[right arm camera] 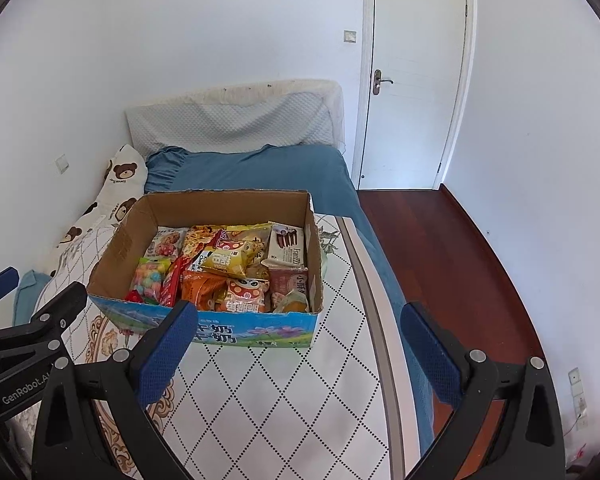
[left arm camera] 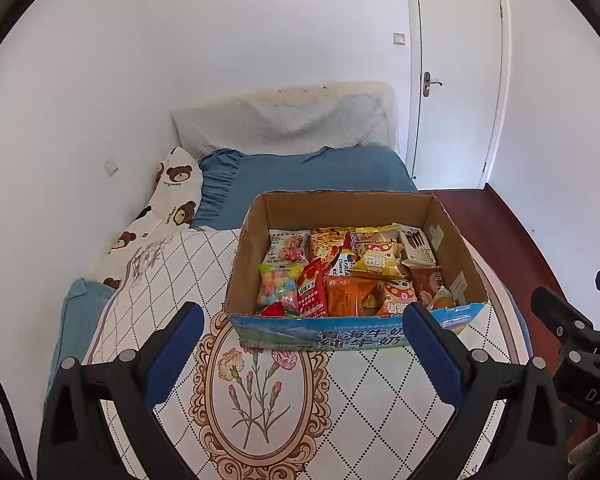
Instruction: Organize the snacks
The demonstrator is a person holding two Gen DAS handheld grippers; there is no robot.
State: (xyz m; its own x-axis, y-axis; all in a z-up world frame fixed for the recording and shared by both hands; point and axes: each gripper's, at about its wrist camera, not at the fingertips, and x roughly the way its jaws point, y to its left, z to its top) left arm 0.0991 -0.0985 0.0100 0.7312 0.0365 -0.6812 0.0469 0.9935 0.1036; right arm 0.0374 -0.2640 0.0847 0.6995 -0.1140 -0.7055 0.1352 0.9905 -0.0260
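**A:** Where is the snack box now?

**B:** The cardboard box (left arm camera: 352, 320) stands on the quilted mattress cover (left arm camera: 180, 272), near the foot of the bed, and it is full of snack packets. My left gripper (left arm camera: 302, 334) hangs just before its front wall, fingers wide apart, holding nothing. My right gripper (right arm camera: 298, 330) is also wide and empty, near the box's front right corner.

**A:** How will the packets handle?

**B:** I judge them light, soft and a little slippery, since the wrapping is foil or plastic. The puffed ones, like the yellow packet (left arm camera: 380, 264), can crush if I squeeze hard. The candy bag (left arm camera: 278, 288) looks firmer.

**A:** Where do you take hold?

**B:** At the sealed edge of a packet, not on its middle. The red packet (left arm camera: 312, 292) stands almost upright, so its top edge seems the easiest for me.
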